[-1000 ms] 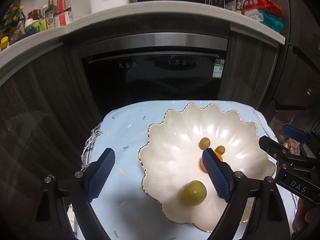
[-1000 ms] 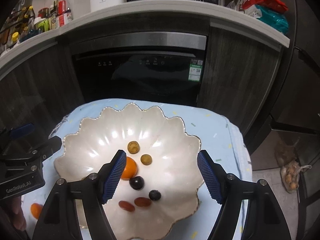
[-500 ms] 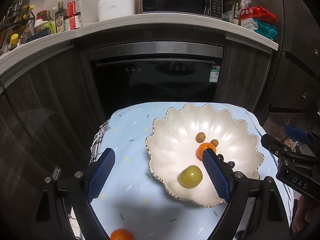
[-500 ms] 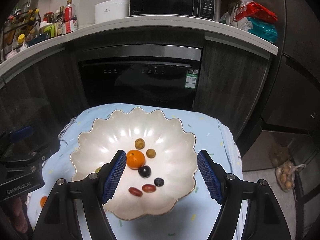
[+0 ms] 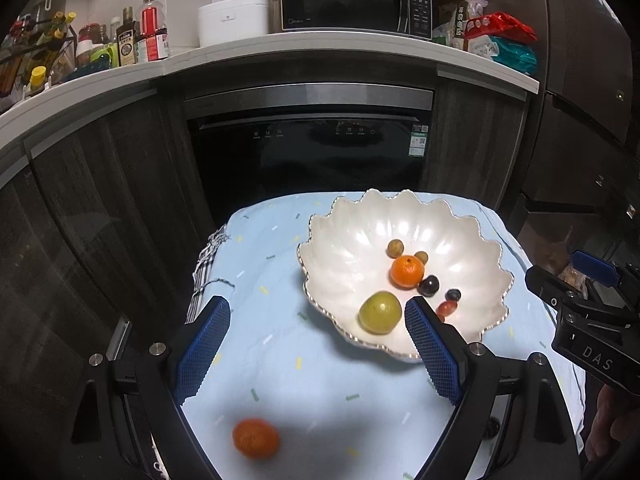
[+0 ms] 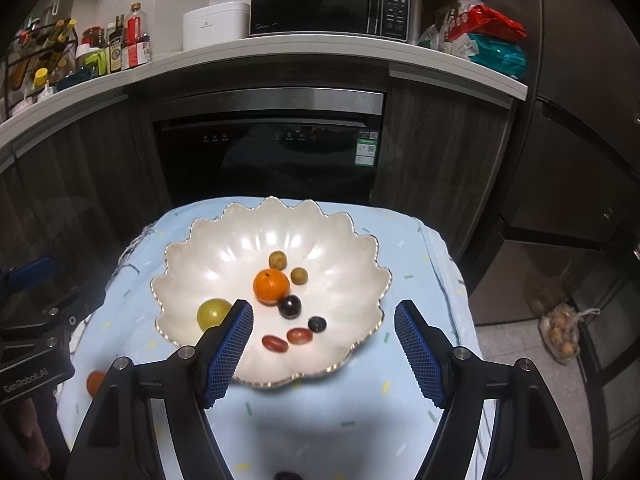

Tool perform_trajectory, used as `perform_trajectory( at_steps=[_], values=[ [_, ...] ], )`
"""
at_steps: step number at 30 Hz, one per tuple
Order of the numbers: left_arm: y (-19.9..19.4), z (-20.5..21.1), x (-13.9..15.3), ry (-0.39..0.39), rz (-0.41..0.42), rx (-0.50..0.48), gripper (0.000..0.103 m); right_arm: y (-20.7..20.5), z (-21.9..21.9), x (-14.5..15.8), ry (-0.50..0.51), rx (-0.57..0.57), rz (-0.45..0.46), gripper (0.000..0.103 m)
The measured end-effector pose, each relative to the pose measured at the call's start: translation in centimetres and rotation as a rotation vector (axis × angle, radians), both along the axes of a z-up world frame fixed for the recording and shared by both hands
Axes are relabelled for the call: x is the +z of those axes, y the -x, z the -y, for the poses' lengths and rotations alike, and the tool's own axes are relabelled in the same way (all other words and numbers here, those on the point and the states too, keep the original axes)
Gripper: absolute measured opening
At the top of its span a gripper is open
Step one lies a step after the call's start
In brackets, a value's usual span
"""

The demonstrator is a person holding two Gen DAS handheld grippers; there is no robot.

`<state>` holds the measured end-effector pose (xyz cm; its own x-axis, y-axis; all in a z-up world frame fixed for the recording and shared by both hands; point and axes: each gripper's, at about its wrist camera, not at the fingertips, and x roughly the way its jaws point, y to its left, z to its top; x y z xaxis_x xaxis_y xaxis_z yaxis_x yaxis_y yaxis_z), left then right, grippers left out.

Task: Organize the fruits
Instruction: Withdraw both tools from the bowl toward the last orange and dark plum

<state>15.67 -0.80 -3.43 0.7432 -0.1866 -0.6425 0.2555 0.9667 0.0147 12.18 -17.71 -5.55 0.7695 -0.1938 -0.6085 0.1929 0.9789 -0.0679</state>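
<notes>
Between picks. Both grippers, left gripper (image 5: pixel 316 344) and right gripper (image 6: pixel 324 348), spread, empty. Most fruit sits inside scalloped bowl (image 6: pixel 192 240); loose orange (image 5: pixel 256 438) on cloth beside the bowl. Next, likely: left descends, straddles it.

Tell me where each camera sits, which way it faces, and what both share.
Left wrist: on the left tool, angled down at the loose tangerine on the blue cloth; right tool at right edge.
Right wrist: on the right tool, over the scalloped bowl; left tool at left edge.
Shared: bowl, fruit, dishwasher, microwave.
</notes>
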Motion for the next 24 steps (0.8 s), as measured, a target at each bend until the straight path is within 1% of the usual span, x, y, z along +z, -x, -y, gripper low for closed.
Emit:
perform_trajectory(
  at_steps=[5, 13, 16, 20, 24],
  values=[
    [1.3, -0.4, -0.2, -0.005, 0.006, -0.009, 0.09, 1.9, -0.6, -0.4, -0.004, -0.016, 0.006, 0.074],
    [3.5, -1.7, -1.3, -0.016, -0.006, -0.011, 0.09, 4.8, -1.7, -1.3, -0.002, -0.047, 0.019, 0.074],
    [4.4, -2.1, -1.9, -0.026, 0.0, -0.014, 0.09, 5.7, -1.8, -2.0, -0.025, -0.071, 0.002, 0.074],
    [5.3, -2.6, -2.8, -0.034, -0.001, -0.014, 0.092, 6.8, -2.4, -3.1, -0.009, -0.086, -0.02, 0.074],
    [5.9, -3.3, -3.9, -0.026, -0.03, -0.003, 0.092, 7.8, -2.8, -4.2, -0.025, -0.097, -0.043, 0.074]
  ],
)
